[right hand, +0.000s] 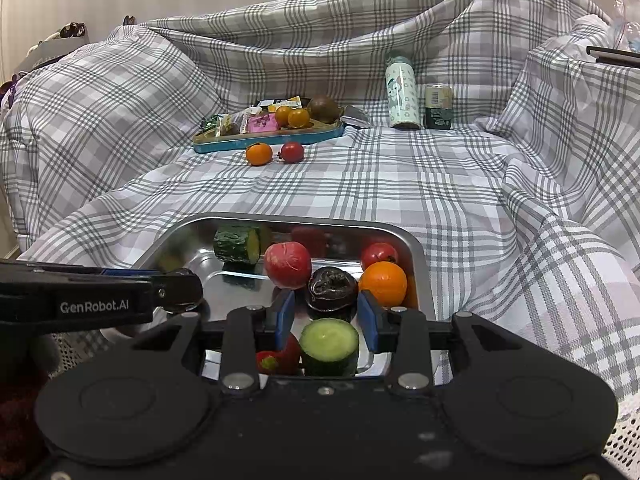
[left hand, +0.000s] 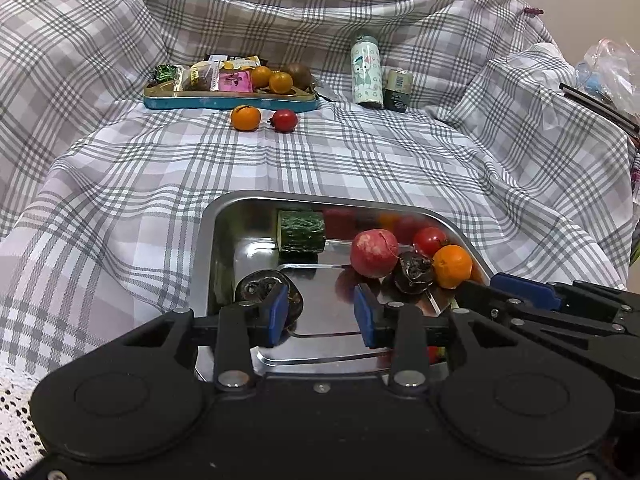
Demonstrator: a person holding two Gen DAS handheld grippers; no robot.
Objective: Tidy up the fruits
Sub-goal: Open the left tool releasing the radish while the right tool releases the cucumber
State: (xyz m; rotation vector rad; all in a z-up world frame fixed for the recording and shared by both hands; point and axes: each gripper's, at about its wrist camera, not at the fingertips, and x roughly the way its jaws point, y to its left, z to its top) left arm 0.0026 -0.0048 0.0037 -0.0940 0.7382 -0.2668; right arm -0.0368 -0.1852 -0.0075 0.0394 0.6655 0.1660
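Both grippers over steel tray [right hand: 420, 264], jaws parted, nothing held. Right gripper [right hand: 326, 318] straddles dark wrinkled fruit [right hand: 331, 286]; left gripper [left hand: 321, 312] beside second dark fruit [left hand: 256, 286]. Advice: centre pads, close gently, avoid nudging orange [right hand: 384, 282].

Home: plaid sheet [left hand: 360, 168], snack tin [left hand: 230, 101]

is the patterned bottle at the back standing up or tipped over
Upright. The patterned bottle stands on its base on the checked cloth, cap on top, beside a shorter dark can.
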